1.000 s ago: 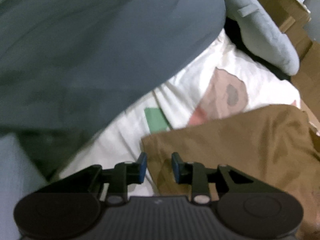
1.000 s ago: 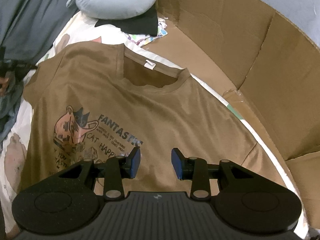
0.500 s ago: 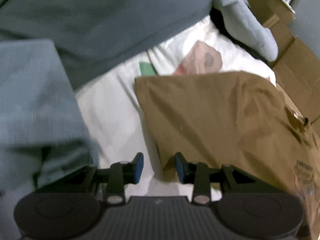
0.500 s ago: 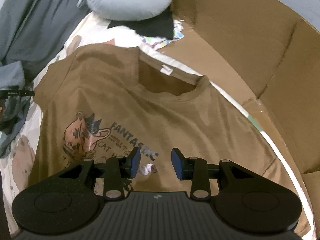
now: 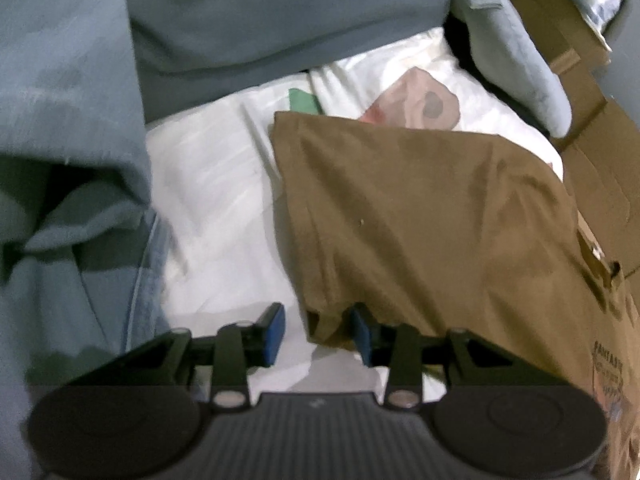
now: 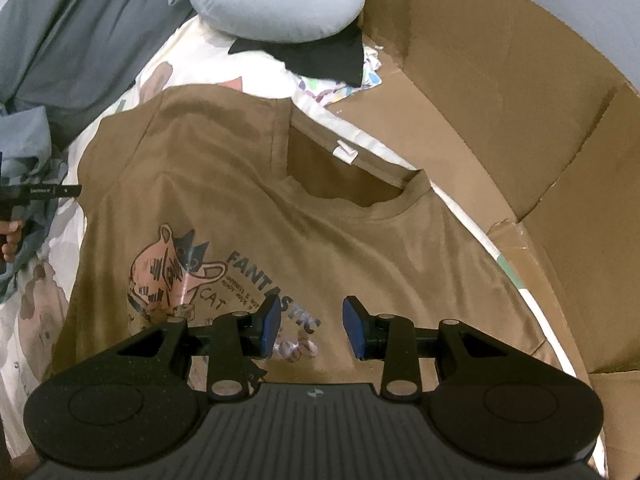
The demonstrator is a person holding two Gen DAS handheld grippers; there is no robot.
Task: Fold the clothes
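A brown T-shirt (image 6: 360,240) with a cat print and the word FANTASTIC lies face up on a white printed sheet (image 5: 216,200). Its collar points toward the cardboard. My left gripper (image 5: 318,334) is low at the hem corner of the shirt's sleeve (image 5: 400,220). The jaws are opening, with the sleeve corner lying loosely between them near the right pad. In the right wrist view the left gripper (image 6: 40,191) shows at the sleeve's edge. My right gripper (image 6: 310,326) hovers open over the chest print, with nothing held.
Grey-blue clothes (image 5: 72,128) are heaped left of the shirt. A light blue neck pillow (image 6: 276,4) and a black cloth (image 6: 320,52) lie beyond the collar. Cardboard walls (image 6: 500,100) stand along the right side.
My left gripper has swept from the grey clothes across the sheet to the brown sleeve's corner, and its jaws have widened a little. The right gripper has crept up the shirt toward the collar.
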